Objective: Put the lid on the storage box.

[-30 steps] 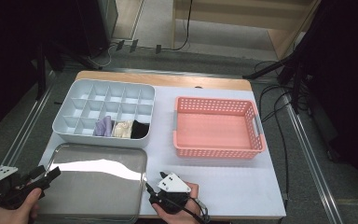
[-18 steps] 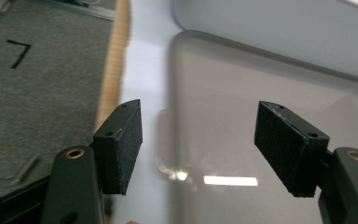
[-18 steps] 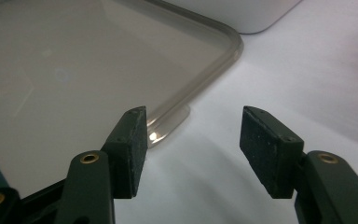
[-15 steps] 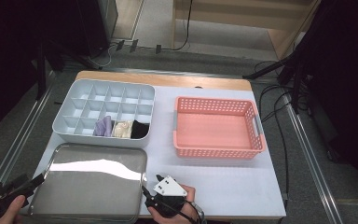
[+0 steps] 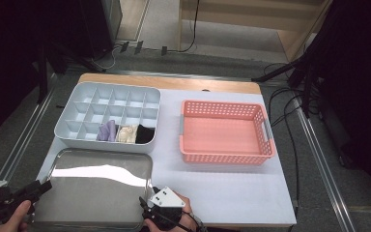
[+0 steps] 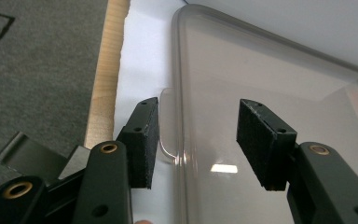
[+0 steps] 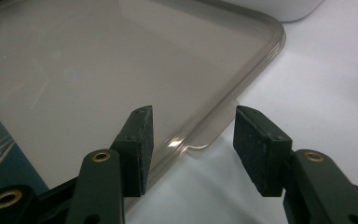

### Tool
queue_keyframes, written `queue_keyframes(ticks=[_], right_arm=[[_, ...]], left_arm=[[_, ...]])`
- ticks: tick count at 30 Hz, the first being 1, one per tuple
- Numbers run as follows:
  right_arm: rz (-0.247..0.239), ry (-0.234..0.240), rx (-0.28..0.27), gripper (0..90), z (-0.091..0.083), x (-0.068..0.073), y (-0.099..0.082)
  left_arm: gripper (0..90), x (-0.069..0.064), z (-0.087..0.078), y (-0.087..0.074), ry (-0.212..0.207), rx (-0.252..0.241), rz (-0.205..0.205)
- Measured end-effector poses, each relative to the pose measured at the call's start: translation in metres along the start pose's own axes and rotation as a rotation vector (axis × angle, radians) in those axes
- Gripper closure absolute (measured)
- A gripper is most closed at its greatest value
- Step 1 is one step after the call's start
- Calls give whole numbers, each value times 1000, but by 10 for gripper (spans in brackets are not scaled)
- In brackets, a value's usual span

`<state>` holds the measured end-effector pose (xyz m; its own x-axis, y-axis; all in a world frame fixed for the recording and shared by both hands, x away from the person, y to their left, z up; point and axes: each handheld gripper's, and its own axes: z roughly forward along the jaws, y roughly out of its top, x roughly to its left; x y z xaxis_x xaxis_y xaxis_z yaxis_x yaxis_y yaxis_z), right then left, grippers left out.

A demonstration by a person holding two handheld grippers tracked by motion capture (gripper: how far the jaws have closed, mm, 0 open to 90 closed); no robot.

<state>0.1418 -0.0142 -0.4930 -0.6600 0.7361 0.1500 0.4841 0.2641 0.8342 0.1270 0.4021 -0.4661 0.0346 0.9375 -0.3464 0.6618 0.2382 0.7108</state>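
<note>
Left gripper (image 5: 41, 186) sits at the near-left corner of the table (image 5: 232, 193), held in a hand (image 5: 14, 217). Its jaws stand apart and have just been closing, straddling the left rim of the clear lid (image 5: 94, 193); the lid's small side tab (image 6: 168, 123) lies just beside the left pad (image 6: 144, 140), pads not pressing on anything.

Clear lid: flat on the white table surface at the near-left, glossy and mirror-like from the high view (strong glare across its top half). Just behind it, the grey divided organizer (image 5: 108, 116) with a purple (image 5: 107, 131), a cream (image 5: 126, 134) and a black (image 5: 145, 134) item in three front compartments.

Right gripper (image 5: 145, 205) is at the lid's near-right edge, near the table's front. Its jaws are also apart and have just been closing, the lid's rim and right tab (image 7: 205, 140) between them, neither pad touching.

Further right, well apart from both grippers: pink perforated basket (image 5: 224, 133), upright.
</note>
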Motion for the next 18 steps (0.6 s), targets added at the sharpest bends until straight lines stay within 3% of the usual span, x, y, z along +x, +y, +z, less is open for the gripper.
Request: queue_keyframes(ticks=[18], right_arm=[[117,-59,19,473,-18,-25,-9]], left_arm=[[508,-31,11,-7,-15,34,65]])
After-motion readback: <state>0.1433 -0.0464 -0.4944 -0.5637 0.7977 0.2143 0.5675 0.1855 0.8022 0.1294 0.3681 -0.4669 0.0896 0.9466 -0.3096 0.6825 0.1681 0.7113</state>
